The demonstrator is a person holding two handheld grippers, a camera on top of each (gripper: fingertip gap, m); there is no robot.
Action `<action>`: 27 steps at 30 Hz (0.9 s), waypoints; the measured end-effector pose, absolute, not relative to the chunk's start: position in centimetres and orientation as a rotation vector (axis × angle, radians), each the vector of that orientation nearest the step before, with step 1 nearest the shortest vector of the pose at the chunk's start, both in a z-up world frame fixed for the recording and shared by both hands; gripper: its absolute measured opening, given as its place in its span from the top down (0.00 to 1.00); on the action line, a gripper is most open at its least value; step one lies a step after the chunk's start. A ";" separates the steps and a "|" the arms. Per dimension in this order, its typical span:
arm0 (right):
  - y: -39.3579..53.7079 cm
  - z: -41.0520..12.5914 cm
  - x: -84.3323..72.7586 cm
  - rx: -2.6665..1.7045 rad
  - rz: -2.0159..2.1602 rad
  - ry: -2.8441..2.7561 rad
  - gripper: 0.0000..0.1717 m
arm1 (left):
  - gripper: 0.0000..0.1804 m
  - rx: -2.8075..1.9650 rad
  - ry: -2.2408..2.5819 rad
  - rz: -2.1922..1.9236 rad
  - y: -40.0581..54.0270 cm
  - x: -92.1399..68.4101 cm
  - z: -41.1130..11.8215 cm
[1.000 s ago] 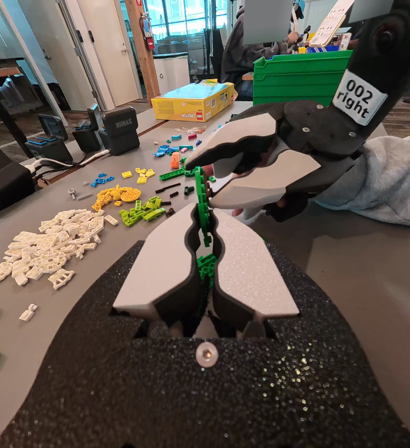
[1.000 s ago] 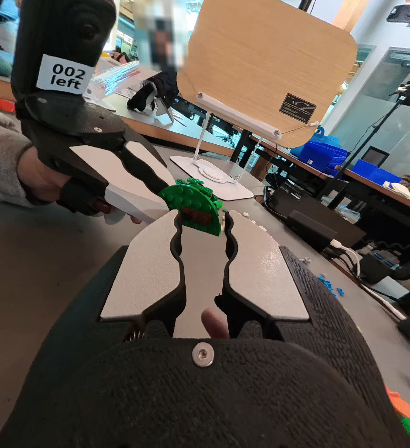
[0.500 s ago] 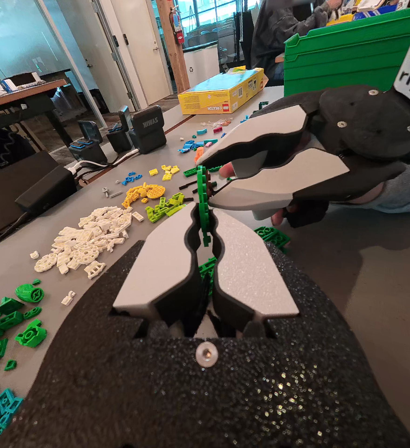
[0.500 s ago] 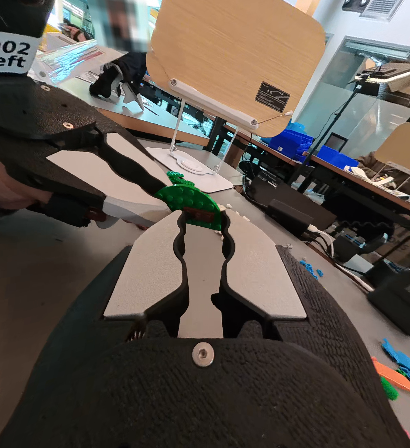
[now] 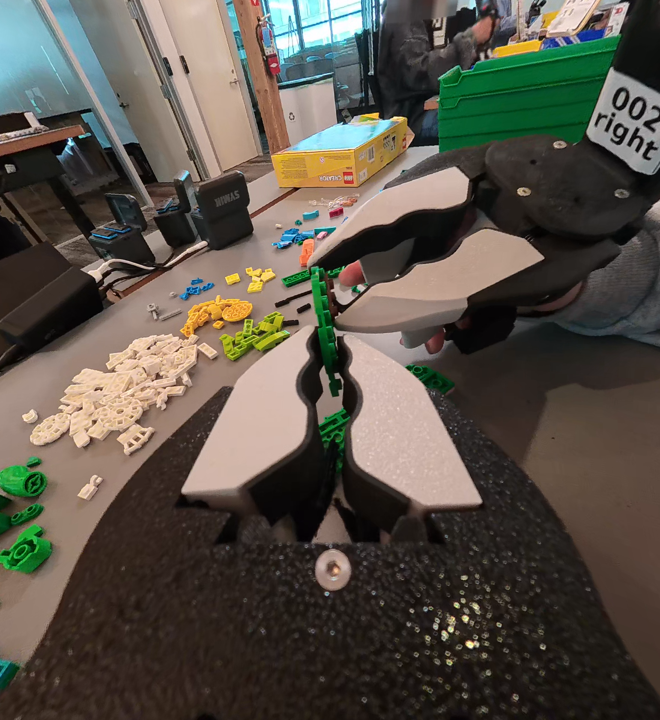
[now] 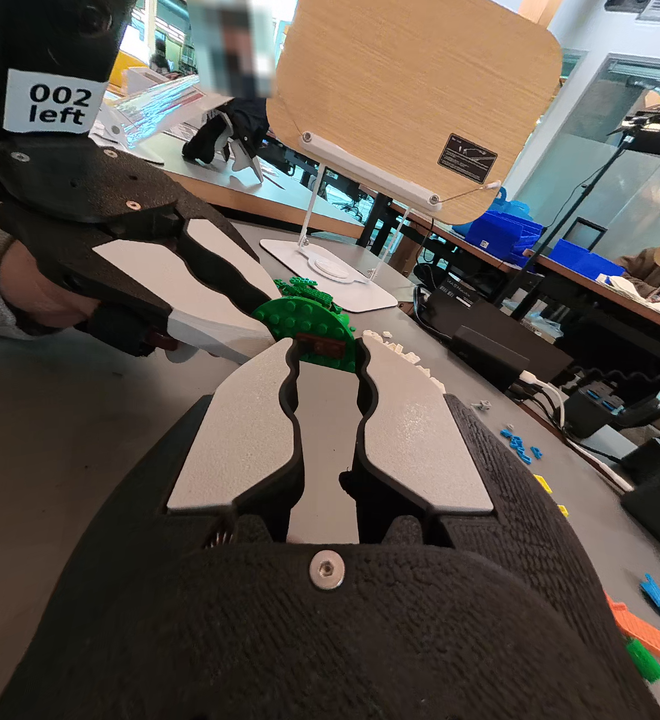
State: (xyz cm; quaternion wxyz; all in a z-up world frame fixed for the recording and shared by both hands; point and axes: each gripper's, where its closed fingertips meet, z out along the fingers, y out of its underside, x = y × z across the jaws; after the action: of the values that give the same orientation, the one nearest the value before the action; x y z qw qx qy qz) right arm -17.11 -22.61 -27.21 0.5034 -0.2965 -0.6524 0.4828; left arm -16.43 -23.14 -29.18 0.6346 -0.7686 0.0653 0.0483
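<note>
While the left gripper [image 5: 326, 343] clenches the green half-round studded plate [image 6: 305, 323] on edge, the right gripper [image 6: 324, 346] pinches its small brown plate [image 6: 322, 346]; light, stiff, best held by edges.

The right gripper [image 6: 324, 343] now has its fingertips either side of the brown piece [image 6: 322, 345] on the green plate [image 6: 301, 319], lower centre of the right wrist view; a second ago they stood short of it, wider apart.

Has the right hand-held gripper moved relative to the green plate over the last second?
Yes. The right hand-held gripper closed in on the green plate; its fingertips now bracket the brown piece.
</note>
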 end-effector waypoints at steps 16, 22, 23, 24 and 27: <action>-22.7 -27.1 -17.0 -0.752 1.252 -1.556 0.85 | 0.96 -1.758 0.160 0.141 -23.1 -16.4 -29.3; -22.7 -26.4 -17.0 -0.770 1.263 -1.468 0.84 | 0.96 -1.725 0.156 0.188 -23.2 -16.3 -28.6; -22.8 -26.2 -16.9 -0.768 1.248 -1.457 0.84 | 0.96 -1.719 0.165 0.205 -23.2 -16.4 -28.5; -22.9 -26.1 -16.9 -0.765 1.226 -1.459 0.85 | 0.96 -1.716 0.186 0.240 -23.3 -16.4 -28.4; -23.0 -26.2 -16.8 -0.728 1.155 -1.536 0.85 | 0.97 -1.732 0.247 0.304 -23.4 -16.4 -28.5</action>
State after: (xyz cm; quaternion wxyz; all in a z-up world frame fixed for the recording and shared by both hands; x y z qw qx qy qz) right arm -16.75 -23.01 -26.23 0.5167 -0.3034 -0.6399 0.4811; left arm -16.36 -23.39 -28.46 0.6309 -0.7568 0.1080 0.1327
